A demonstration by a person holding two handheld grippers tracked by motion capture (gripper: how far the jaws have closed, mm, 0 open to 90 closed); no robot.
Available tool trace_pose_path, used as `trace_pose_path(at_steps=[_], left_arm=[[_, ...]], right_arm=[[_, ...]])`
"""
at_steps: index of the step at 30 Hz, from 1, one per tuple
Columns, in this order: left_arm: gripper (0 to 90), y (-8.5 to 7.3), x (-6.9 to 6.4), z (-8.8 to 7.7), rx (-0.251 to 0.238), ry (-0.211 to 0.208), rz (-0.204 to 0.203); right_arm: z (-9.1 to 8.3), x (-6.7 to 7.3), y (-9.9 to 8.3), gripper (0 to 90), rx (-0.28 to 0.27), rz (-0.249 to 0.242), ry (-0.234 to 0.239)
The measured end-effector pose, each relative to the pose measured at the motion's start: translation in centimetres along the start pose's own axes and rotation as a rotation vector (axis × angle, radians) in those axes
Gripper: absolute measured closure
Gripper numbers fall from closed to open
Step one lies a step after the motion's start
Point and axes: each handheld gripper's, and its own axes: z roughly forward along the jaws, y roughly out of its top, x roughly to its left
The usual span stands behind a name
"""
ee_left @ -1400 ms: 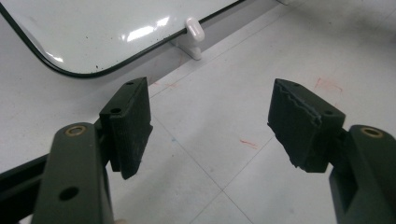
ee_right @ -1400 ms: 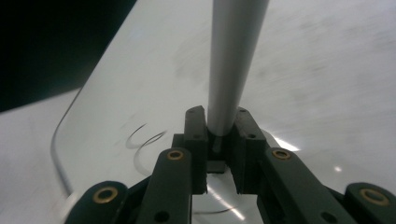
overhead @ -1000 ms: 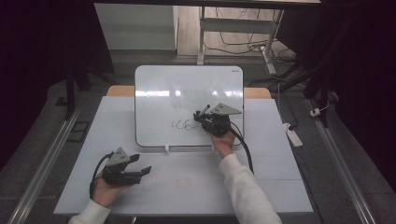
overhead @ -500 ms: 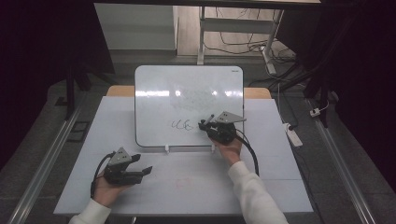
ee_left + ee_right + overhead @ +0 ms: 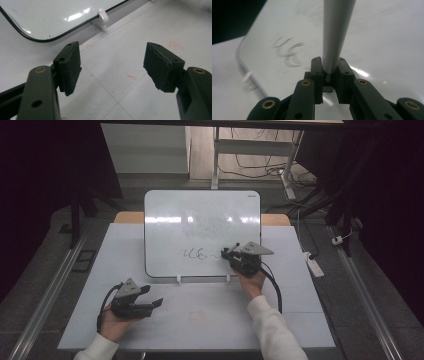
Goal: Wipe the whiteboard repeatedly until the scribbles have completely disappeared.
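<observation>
Now the right gripper (image 5: 329, 75) has its jaws clamped on the marker (image 5: 335, 32) over the whiteboard (image 5: 200, 220); the left gripper (image 5: 112, 67) has its jaws apart above the bench (image 5: 200, 310).

room: dark | floor (image 5: 55, 250): grey | desk legs (image 5: 216, 157), cables (image 5: 252, 165) behind

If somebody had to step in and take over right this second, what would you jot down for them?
Right gripper: shut on the marker, tip at the whiteboard, just right of the writing.
Left gripper: open, holding nothing, resting low over the table in front of the board's lower left corner.
Whiteboard: propped in two small white clips at its bottom edge.
Done: a few dark strokes in the lower middle; faint smudges above.
Left: probably carrying the line on rightward; how much more is unclear.
</observation>
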Motion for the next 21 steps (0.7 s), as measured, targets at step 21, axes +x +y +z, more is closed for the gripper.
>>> trace_pose_path(at_steps=[21], left_arm=[[31.2, 0.0, 0.1, 0.0, -0.001, 0.002, -0.002]], right_arm=[[1.8, 0.9, 0.8, 78.1, 0.02, -0.023, 0.064]])
